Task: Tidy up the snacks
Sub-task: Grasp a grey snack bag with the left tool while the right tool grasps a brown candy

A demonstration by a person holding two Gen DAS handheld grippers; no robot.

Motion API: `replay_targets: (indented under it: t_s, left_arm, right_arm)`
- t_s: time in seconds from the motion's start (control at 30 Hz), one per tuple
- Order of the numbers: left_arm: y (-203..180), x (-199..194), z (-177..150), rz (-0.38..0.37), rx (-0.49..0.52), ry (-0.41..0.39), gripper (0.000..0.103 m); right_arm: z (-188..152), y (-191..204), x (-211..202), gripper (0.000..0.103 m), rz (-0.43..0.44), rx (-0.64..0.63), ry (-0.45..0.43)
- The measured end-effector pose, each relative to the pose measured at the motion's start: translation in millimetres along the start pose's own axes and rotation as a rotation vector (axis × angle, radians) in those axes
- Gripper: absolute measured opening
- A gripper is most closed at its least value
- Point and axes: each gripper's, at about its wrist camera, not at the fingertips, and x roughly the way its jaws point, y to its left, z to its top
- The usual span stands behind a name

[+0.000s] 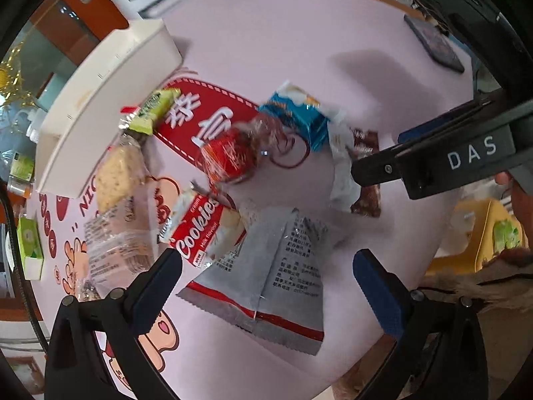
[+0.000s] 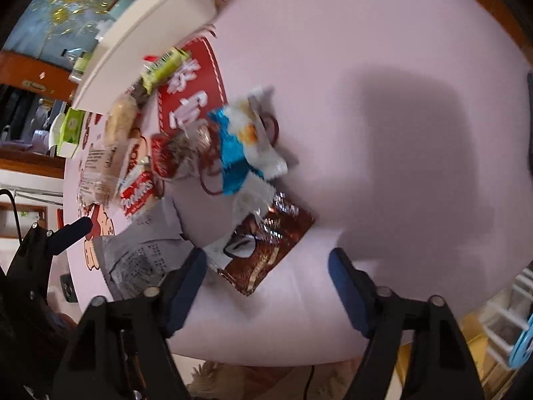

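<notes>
A: Which step is this?
B: The reach, I'd say. Both the left gripper [image 1: 266, 283] and right gripper [image 2: 266, 286] have jaws wide apart, holding nothing, above snacks scattered on the bench [image 1: 283, 33].
A: Next?
B: Probably closing on the brown packet [image 2: 266, 250], then carrying it to the white tray [image 1: 110, 100].
</notes>
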Motion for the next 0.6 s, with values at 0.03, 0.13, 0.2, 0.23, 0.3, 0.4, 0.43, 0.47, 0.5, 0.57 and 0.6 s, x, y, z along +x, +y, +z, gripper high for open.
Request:
replay_targets:
  t_s: [0.03,0.13,0.2,0.23,0.3,0.4,0.43,0.47,0.5,0.57,0.6]
  left_arm:
    - [0.4,3.4,-0.2,-0.003,0.0,0.008,0.102]
    - [6.3,14.3,-0.7,-0.017,-0.015,0.034,0.102]
    - [10.3,19.6,-0.1,-0.032,-0.034,0.048,0.098]
    - [13.1,22.2,-0.1,-0.04,-0.045,0.056,0.094]
    - [18.7,28.8,-1.5,-0.047,-0.074,0.072,0.085]
    - [24.0,31.7,-5.8,-0.086,-0.119,0.076,0.081]
    - [25.0,31.5,-7.7,-0.09,-0.128,0.074,0.08]
    - [25.9,31.3,-9.6,-0.093,-0.134,0.07,0.076]
    - [27.0,30.1,-11.9,-0.1,-0.149,0.064,0.071]
    - [29.8,26.3,-16.7,-0.097,-0.178,0.055,0.064]
    - [31.0,23.9,-19.2,-0.097,-0.195,0.048,0.056]
  right_arm:
    - [-0.5,1.6,1.8,0.07,-0.001,0.002,0.001]
    - [0.3,11.3,3.9,0.067,-0.014,-0.022,-0.013]
    - [1.6,17.6,4.8,0.067,-0.046,-0.041,-0.026]
    - [2.6,21.6,6.2,0.066,-0.066,-0.059,-0.033]
    - [1.6,31.6,9.8,0.058,-0.113,-0.111,-0.04]
    - [-2.3,49.7,15.2,0.044,-0.19,-0.214,-0.061]
    - [-3.7,52.2,16.2,0.043,-0.196,-0.227,-0.063]
    - [-4.9,54.3,17.1,0.041,-0.201,-0.242,-0.067]
    - [-5.5,54.7,17.2,0.039,-0.202,-0.248,-0.07]
    - [-6.2,55.0,16.9,0.037,-0.197,-0.264,-0.073]
    - [-6.7,54.3,16.0,0.036,-0.191,-0.267,-0.074]
